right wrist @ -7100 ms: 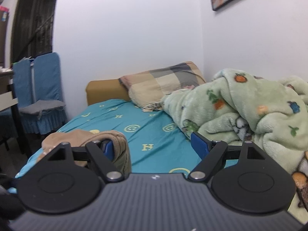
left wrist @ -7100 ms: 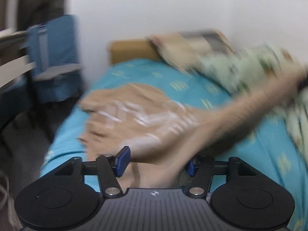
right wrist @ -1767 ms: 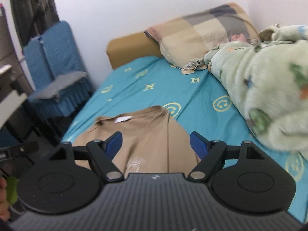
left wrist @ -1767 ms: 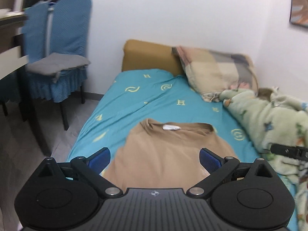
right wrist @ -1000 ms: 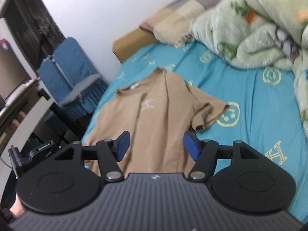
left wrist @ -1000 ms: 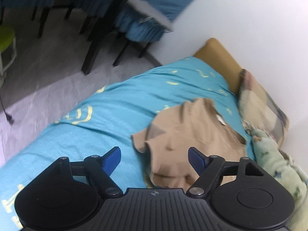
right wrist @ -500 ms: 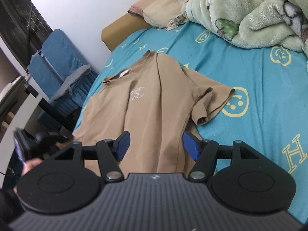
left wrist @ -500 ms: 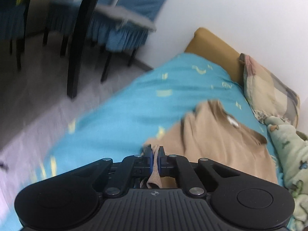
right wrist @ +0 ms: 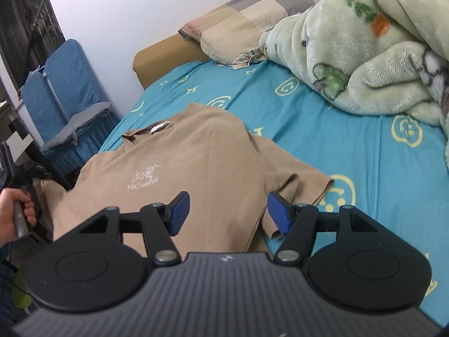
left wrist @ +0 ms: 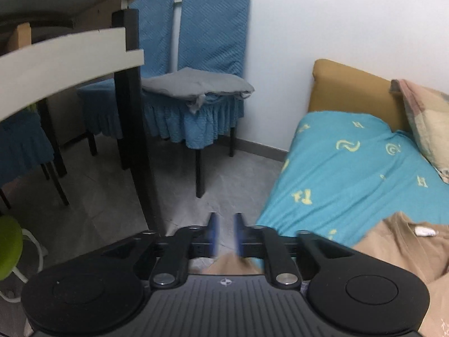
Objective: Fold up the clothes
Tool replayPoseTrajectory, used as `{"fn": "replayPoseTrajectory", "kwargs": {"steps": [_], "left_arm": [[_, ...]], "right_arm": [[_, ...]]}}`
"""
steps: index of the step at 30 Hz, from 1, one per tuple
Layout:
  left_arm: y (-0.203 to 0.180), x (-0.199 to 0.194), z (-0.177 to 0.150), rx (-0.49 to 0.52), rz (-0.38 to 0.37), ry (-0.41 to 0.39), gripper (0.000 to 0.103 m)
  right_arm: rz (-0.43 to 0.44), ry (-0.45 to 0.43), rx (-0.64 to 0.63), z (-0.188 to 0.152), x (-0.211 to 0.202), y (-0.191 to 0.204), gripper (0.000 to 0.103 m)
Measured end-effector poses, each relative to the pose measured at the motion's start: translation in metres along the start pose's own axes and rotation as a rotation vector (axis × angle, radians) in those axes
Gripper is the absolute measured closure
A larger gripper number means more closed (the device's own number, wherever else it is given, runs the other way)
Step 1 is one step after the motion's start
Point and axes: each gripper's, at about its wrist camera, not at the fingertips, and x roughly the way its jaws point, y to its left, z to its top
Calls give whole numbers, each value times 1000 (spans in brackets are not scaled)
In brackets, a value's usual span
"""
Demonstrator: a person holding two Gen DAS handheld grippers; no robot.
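From the left wrist camera we see the left gripper (left wrist: 224, 234) with its blue pads (left wrist: 213, 233) drawn close together, a narrow gap between them, and a fold of the tan cotton T-shirt (left wrist: 401, 250) bunched just beneath; blur keeps us from telling whether the cloth is pinched or loose. The shirt lies on the bed with the turquoise patterned sheet (left wrist: 350, 168), its collar label towards the brown headboard (left wrist: 350, 90). Left of the bed stand blue-covered dining chairs (left wrist: 207, 56), one carrying a folded grey cloth (left wrist: 196, 84), beside a dark-legged worktop with a pale edge (left wrist: 70, 53).

From the right wrist camera we find the right gripper (right wrist: 228, 213) spread wide and holding nothing, poised above the lower part of the T-shirt (right wrist: 196, 154). The shirt is spread chest-up with a white printed logo (right wrist: 144, 179), one sleeve (right wrist: 303, 185) lying out on the sheet (right wrist: 364, 154), just ahead of the right pad. A pale green fleece blanket (right wrist: 364, 56) is heaped at the far right, touching a checked pillow (right wrist: 252, 19). At the left edge our left hand (right wrist: 14, 210) grips the other tool's handle, beside the shirt's hanging edge.
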Motion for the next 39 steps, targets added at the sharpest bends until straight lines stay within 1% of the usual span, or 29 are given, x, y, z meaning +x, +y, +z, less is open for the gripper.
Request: {"fn": "replayPoseTrajectory", "kwargs": {"steps": [1,2,3,4,8,11,13,14,18,20,22,25,28,30,33,34,37,39], "left_arm": [[-1,2,1,11,7,4,60],[-2,4,2,22,13,7,57],[-4,7,3,33,20,11,49],[-8,-5,-2,36,8,20,45],[-40,-91,-35,71,-100,6,35],[-70,-159,-65,124,-166,-16,32],[-89,-201,-88,145,-206,-45,24],[-92,-213,-99,137,-227,-43,20],[-101,-251,-146,99,-307,-11,20],[-106,-270,-169,80,-347,4,20],[-105,-278,-186,74,-353,33,20],[-99,-281,-198,64,-341,41,20],[-98,-268,-197,59,-322,27,20],[-97,-257,-193,38,-328,15,20],[-100,-241,-188,20,-343,-20,20],[-101,-236,-187,14,-350,-31,20],[-102,-222,-186,-9,-367,-36,20],[-101,-216,-186,-20,-378,-30,21]], "right_arm": [[-5,-6,-8,0,1,1,38],[-9,-12,-16,1,2,1,38],[-13,-17,-23,1,2,2,38],[-9,-17,-21,1,2,2,38],[5,-14,-24,-1,0,2,38],[14,-22,-42,-4,-7,3,38],[19,-29,-54,-7,-13,2,38],[22,-34,-59,-8,-17,2,38],[20,-44,-78,-10,-35,0,39],[30,-41,-54,-10,-43,-6,39],[30,-43,-22,-8,-47,-14,39],[1,-26,63,-2,-35,-37,39],[-41,6,156,6,-8,-68,39],[-80,24,207,10,12,-89,39],[-86,39,299,6,43,-115,39],[-80,44,308,4,53,-120,39],[-67,75,269,1,83,-123,43],[-79,55,201,0,95,-116,48]]}}
